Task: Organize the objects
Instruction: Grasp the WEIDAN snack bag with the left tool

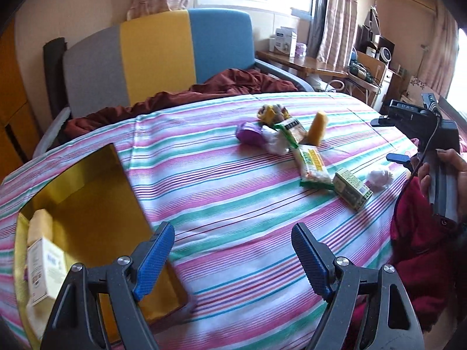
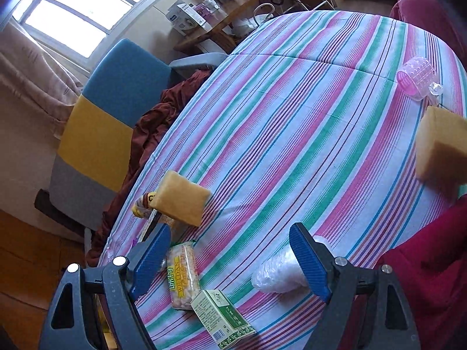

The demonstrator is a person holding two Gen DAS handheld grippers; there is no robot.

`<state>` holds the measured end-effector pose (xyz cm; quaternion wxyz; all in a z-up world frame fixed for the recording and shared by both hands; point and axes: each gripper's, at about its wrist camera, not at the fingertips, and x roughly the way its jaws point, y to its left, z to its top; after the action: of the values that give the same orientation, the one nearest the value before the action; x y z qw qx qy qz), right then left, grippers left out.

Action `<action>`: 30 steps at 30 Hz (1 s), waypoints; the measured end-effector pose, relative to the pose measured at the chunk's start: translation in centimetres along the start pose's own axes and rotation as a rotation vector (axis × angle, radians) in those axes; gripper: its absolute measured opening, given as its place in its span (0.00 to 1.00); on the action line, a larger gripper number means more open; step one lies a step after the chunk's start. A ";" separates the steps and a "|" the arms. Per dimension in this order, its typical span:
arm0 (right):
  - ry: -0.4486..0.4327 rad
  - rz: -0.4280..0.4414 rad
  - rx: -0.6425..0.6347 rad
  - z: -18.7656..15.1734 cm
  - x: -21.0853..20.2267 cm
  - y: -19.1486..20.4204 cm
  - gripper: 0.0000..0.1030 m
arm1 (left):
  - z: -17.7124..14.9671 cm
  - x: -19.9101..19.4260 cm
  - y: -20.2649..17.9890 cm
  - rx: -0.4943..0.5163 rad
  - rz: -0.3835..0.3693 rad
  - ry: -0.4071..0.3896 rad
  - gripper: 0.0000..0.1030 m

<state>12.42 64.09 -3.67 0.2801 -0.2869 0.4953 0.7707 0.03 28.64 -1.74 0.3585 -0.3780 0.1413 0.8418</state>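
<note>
Both jaws spread and empty — the right gripper is nearer the green box, lying on the striped sheet just below its fingertips, long axis slanting near-right, yellow bin far left.

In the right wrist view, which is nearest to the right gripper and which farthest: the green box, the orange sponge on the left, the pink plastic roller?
From the right gripper:
1. green box, just below the fingers.
2. orange sponge, ahead on the left.
3. pink plastic roller, far on the right.
</note>
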 end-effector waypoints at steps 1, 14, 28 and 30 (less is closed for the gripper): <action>0.003 0.007 0.009 0.0 -0.1 -0.2 0.82 | 0.3 0.7 -0.4 0.002 -0.006 0.011 0.80; 0.023 0.047 0.059 0.2 0.4 -0.8 0.82 | 5.1 9.4 -5.5 0.036 -0.113 0.105 0.79; 0.070 0.111 0.063 0.0 1.1 -0.6 0.82 | 10.2 18.1 -10.0 0.037 -0.186 0.239 0.80; 0.073 0.117 0.068 0.0 1.2 -0.7 0.82 | 10.5 18.8 -10.5 0.045 -0.185 0.239 0.80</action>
<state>12.14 64.56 -4.92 0.2260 -0.2757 0.5469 0.7576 -6.71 50.69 -8.25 0.4236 -0.4788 0.1666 0.7507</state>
